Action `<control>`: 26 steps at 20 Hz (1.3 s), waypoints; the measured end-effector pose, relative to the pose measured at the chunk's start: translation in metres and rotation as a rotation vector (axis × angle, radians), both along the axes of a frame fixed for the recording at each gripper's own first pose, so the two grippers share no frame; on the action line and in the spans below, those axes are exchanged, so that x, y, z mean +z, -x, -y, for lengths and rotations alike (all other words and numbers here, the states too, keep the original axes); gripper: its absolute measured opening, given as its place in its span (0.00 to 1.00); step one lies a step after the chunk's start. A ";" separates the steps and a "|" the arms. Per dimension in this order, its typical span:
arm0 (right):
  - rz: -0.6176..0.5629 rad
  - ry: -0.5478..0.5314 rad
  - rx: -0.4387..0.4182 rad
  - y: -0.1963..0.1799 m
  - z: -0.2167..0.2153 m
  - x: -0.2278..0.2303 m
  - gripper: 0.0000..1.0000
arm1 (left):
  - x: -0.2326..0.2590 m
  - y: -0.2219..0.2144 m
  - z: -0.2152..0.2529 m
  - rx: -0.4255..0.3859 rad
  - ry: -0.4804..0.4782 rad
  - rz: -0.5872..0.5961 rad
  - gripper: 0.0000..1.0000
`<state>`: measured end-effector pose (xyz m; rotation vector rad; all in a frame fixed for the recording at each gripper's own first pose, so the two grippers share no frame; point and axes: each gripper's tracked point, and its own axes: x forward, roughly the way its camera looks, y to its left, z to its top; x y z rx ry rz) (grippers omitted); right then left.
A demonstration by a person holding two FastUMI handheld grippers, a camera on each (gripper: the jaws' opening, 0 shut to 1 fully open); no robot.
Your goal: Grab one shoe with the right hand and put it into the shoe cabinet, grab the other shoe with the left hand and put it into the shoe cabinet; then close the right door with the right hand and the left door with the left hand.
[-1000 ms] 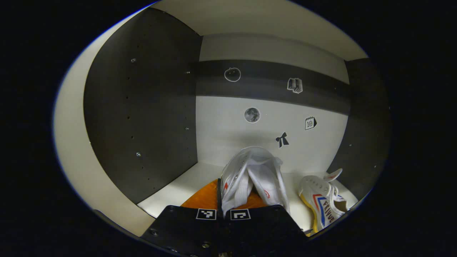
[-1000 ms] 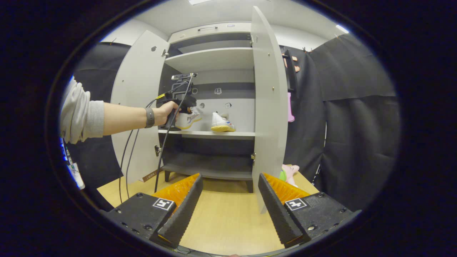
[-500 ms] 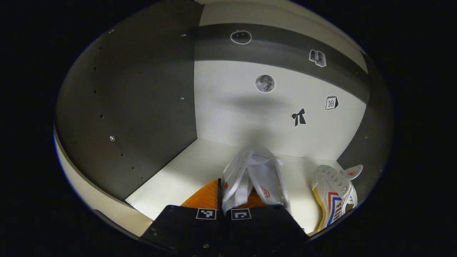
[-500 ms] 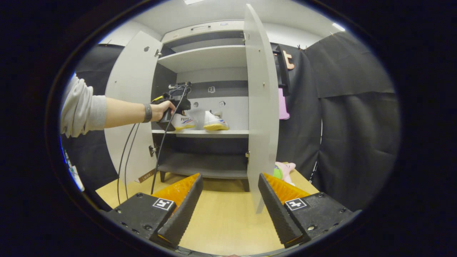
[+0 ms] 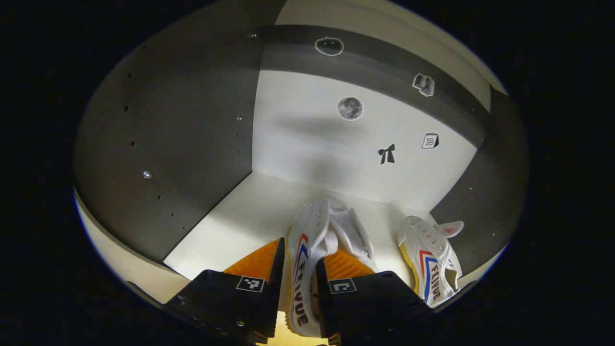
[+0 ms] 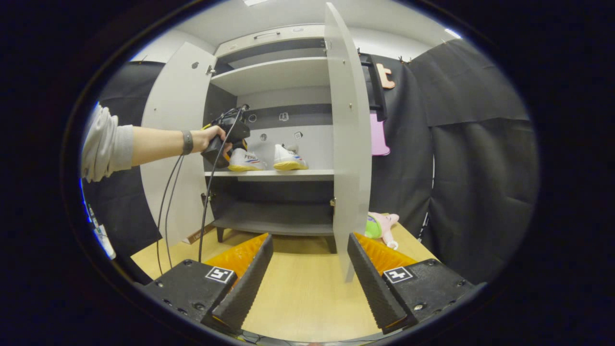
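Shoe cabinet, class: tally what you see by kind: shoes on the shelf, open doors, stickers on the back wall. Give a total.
Shoes: 2 (left shoe, right shoe)
Open doors: 2 (left door, right door)
Stickers: 5
Total: 9

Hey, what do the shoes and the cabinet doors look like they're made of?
The shoe between the left tongs looks like white canvas: its upper creases softly, with a yellowish, probably rubber sole edge. The second shoe beside it looks the same, with lace eyelets. The right door and left door look like matte pale laminate board, flat and thin-edged; the core can't be told.
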<state>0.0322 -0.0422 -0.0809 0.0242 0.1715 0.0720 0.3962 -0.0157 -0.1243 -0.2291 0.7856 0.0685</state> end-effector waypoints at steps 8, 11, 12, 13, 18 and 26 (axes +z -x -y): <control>0.009 -0.011 0.070 0.006 -0.024 0.003 0.98 | 0.110 0.105 0.002 -0.123 0.002 0.348 0.34; 0.027 -0.034 0.089 0.014 -0.033 0.011 0.97 | 0.127 0.193 0.007 -0.173 0.021 0.471 0.34; 0.035 -0.038 0.095 0.016 -0.036 0.015 0.97 | 0.125 0.221 0.006 -0.180 0.013 0.512 0.33; 0.043 -0.036 0.101 0.019 -0.038 0.019 0.97 | 0.123 0.247 0.004 -0.183 -0.007 0.552 0.33; 0.080 -0.026 0.100 0.033 -0.040 0.033 0.98 | 0.081 0.378 0.018 -0.159 -0.063 0.599 0.33; 0.055 -0.032 0.101 0.053 -0.038 0.026 0.98 | 0.069 0.446 0.035 -0.163 -0.083 0.652 0.77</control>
